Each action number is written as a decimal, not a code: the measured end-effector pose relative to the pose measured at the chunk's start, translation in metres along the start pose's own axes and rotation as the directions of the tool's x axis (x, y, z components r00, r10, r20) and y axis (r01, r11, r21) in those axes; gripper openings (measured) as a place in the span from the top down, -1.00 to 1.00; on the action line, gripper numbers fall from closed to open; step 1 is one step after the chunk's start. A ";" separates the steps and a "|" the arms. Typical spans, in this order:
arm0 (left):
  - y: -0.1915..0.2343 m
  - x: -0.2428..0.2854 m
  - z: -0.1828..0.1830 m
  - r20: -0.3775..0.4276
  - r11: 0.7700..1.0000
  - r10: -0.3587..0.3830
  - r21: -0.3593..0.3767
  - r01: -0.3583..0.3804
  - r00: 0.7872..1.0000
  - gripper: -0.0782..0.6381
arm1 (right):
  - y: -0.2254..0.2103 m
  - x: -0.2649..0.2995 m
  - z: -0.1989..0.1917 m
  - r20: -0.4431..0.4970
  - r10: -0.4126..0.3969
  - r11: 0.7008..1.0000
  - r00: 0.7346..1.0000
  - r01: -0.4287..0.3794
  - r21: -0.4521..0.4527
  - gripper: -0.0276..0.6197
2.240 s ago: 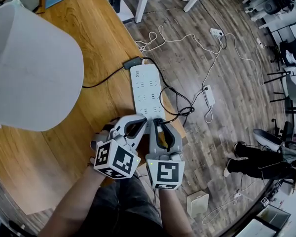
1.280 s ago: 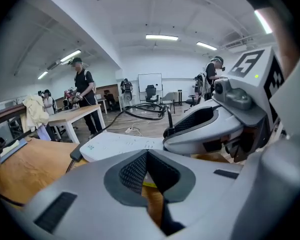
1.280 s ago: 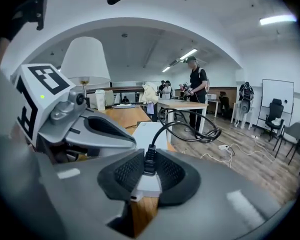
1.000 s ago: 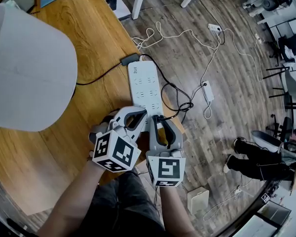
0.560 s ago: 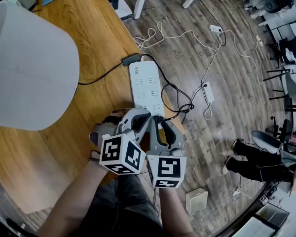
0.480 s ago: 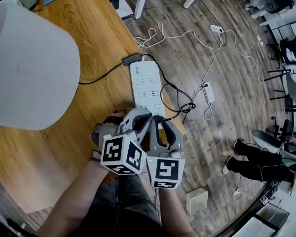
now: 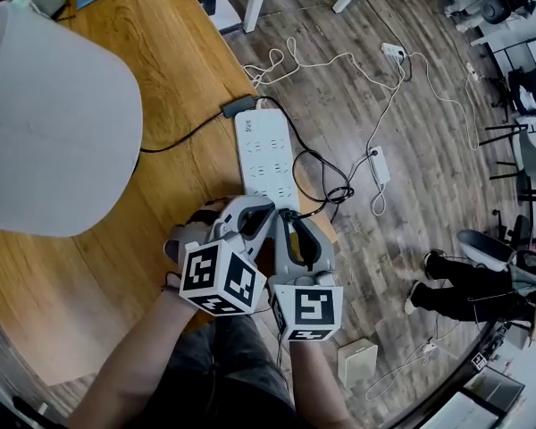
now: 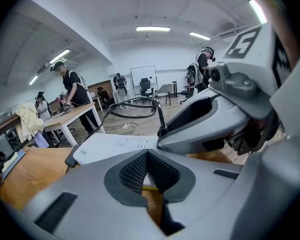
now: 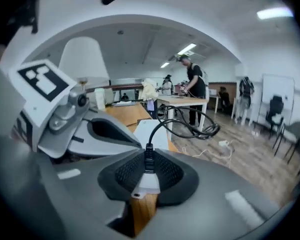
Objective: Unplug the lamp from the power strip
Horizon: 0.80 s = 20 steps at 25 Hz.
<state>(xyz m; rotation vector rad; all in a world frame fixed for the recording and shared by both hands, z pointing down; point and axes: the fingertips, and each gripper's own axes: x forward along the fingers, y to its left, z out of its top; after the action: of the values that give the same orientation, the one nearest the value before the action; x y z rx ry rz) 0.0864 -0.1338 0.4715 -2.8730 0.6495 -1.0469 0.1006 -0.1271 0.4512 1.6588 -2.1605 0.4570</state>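
A white power strip [image 7: 261, 155] lies on the wooden table [image 7: 89, 275], near its right edge. The lamp's big white shade [image 7: 54, 114] fills the left of the head view. My right gripper [image 7: 288, 223] is at the strip's near end. In the right gripper view its jaws [image 9: 147, 166] are shut on the lamp's white plug [image 9: 147, 181], and the black cord [image 9: 190, 126] rises from it in a loop. Whether the plug sits in its socket is hidden. My left gripper [image 7: 255, 214] stands beside it, its jaws [image 8: 147, 171] pinched on the strip's near end [image 8: 115, 145].
A black adapter [image 7: 237, 108] is plugged in at the strip's far end. The table's edge runs just right of the strip. On the floor lie white cables [image 7: 339, 61], a second strip [image 7: 378, 170] and a white box [image 7: 357, 363]. A person's legs [image 7: 464, 293] are at the right.
The left gripper has moved in against the right one at the strip's near end. The right gripper's marker cube has shifted slightly right. The strip and the lamp have stayed in place.
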 end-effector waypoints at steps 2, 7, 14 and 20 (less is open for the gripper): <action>0.000 0.000 -0.001 -0.001 1.000 -0.002 0.000 0.002 1.000 0.80 | 0.006 0.001 0.003 -0.009 -0.022 0.986 1.000 0.020 -0.163 0.70; 0.000 0.000 0.000 0.003 1.000 0.003 -0.003 -0.003 1.000 0.80 | 0.001 0.000 0.002 -0.001 0.008 1.000 1.000 -0.008 0.006 0.71; -0.002 -0.001 0.003 0.009 1.000 -0.001 -0.021 0.001 1.000 0.80 | 0.003 -0.006 0.009 0.005 -0.003 0.995 1.000 0.003 -0.097 0.71; 0.000 0.000 -0.001 0.002 0.999 -0.003 -0.038 0.004 1.000 0.80 | 0.012 -0.007 0.044 0.077 0.057 0.989 0.995 -0.046 -0.141 0.71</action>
<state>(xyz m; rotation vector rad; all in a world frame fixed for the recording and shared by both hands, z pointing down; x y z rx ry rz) 0.0858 -0.1338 0.4724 -2.9080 0.6719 -1.0434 0.0859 -0.1393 0.4091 1.5742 -2.2432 0.2507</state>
